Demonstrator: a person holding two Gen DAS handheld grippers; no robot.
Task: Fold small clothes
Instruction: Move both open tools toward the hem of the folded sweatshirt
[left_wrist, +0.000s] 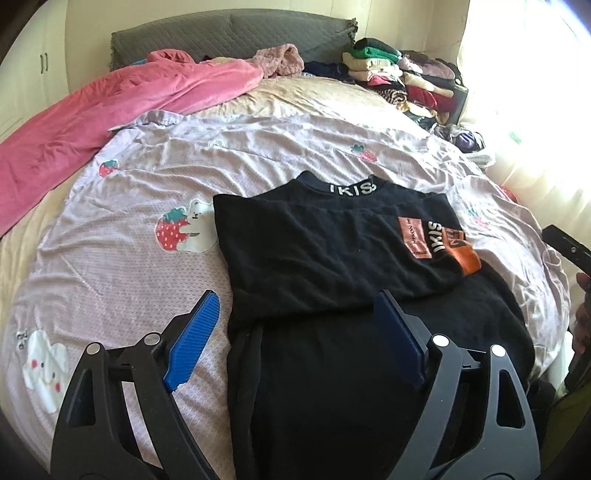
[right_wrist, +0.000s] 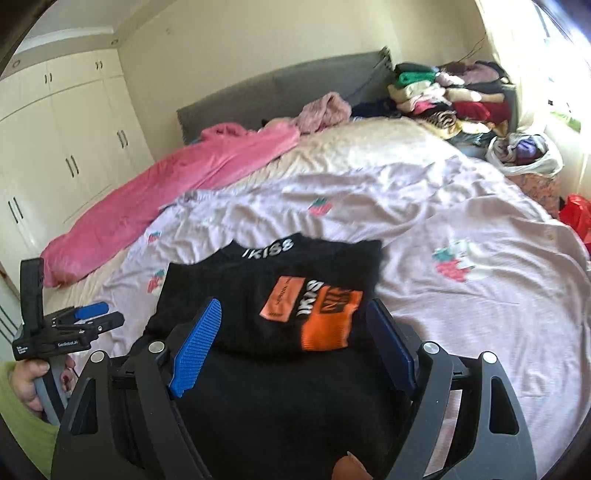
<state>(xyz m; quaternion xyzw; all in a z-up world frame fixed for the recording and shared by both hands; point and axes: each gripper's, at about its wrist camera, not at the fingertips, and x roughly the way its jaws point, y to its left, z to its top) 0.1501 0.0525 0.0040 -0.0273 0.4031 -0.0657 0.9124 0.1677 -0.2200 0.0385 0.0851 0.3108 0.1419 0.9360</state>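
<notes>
A black top (left_wrist: 314, 251) with white "IKISS" lettering on the collar and orange patches lies partly folded on the lilac strawberry-print sheet (left_wrist: 122, 280). Its upper half is laid over the lower part. My left gripper (left_wrist: 297, 297) hovers open above the near left edge of the top, with one blue finger (left_wrist: 192, 343) over the sheet and the other over the black cloth. My right gripper (right_wrist: 293, 304) is also open, above the black top (right_wrist: 240, 280) near its orange patch (right_wrist: 325, 321). Nothing is held between either pair of pads. In the right wrist view, a hand holds the left gripper (right_wrist: 92, 314) at the left.
A pink blanket (left_wrist: 110, 110) lies along the far left of the bed. A stack of folded clothes (left_wrist: 399, 74) sits at the far right by the grey headboard (left_wrist: 221, 37). A white bag of clothes (right_wrist: 524, 151) and a white wardrobe (right_wrist: 55, 147) stand beyond the bed.
</notes>
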